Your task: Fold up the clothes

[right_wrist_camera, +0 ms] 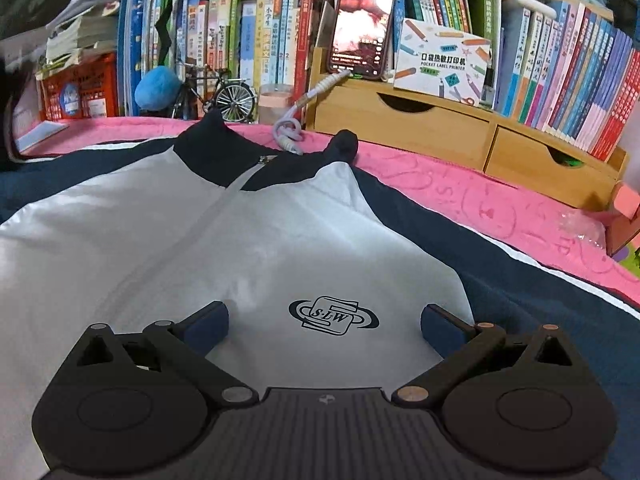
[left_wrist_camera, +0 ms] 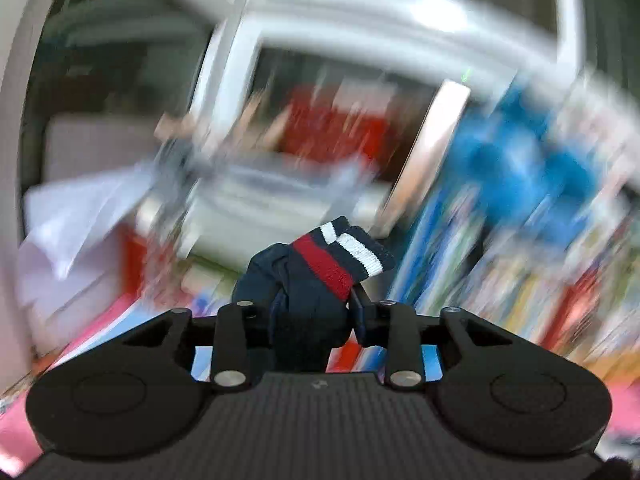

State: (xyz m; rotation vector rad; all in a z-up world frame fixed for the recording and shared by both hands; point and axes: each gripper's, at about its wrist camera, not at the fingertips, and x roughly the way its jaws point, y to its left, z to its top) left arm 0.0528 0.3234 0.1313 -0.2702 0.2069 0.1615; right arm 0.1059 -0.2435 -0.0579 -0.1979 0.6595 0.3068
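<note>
A white and navy zip jacket [right_wrist_camera: 248, 236] lies spread flat on the pink cover [right_wrist_camera: 500, 200], collar toward the books, a dark logo [right_wrist_camera: 334, 316] on its chest. My right gripper [right_wrist_camera: 324, 322] hovers open just above the chest, one finger on each side of the logo, nothing between the pads. In the left wrist view my left gripper [left_wrist_camera: 308, 308] is shut on the jacket's navy sleeve cuff [left_wrist_camera: 332, 264], which has red and white stripes and bunches up between the fingers, lifted off the surface. The background there is smeared by motion.
Rows of books [right_wrist_camera: 248, 40] line the back. A phone [right_wrist_camera: 362, 28] leans on a wooden drawer shelf [right_wrist_camera: 460, 136], with a white cable [right_wrist_camera: 292, 128] trailing onto the cover. A small model bicycle [right_wrist_camera: 224, 92], a blue plush ball [right_wrist_camera: 158, 86] and a red crate [right_wrist_camera: 80, 92] stand at back left.
</note>
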